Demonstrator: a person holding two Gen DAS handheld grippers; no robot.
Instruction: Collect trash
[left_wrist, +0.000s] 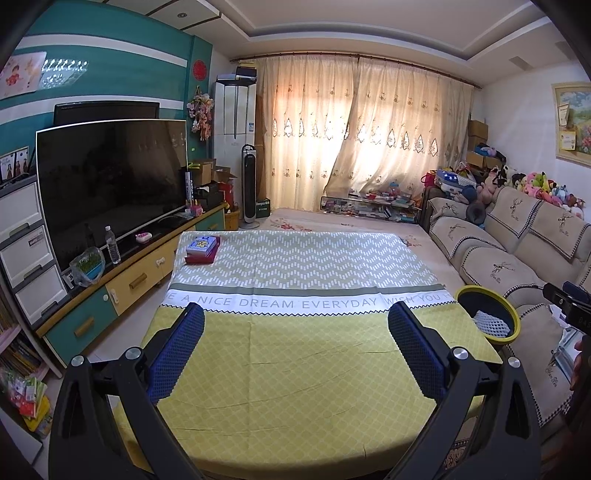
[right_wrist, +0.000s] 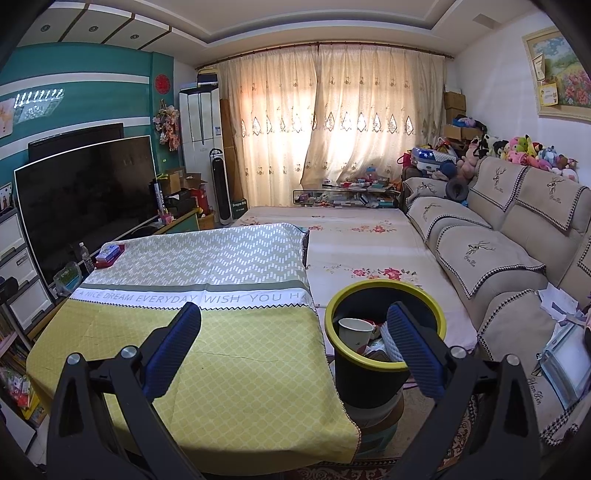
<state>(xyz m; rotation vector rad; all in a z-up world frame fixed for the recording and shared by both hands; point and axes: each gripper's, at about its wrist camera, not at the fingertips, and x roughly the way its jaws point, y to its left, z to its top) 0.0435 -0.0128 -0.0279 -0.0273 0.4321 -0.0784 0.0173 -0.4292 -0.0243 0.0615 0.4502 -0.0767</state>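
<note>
Both grippers empty above the table, trash already in the bin

Left gripper and right gripper hover with jaws wide; the paper cup and foam net lie inside the yellow-rimmed bin beside the tablecloth. Best scan for leftovers before reaching.

Cloth-covered table, a boxed card set on a red tray at its far-left corner.

Matt woven cloth lies between the left gripper's textured blue rubbery pads. Behind the right gripper's right pad stands a glossy black plastic bin holding a smooth paper cup and white foam netting.
</note>
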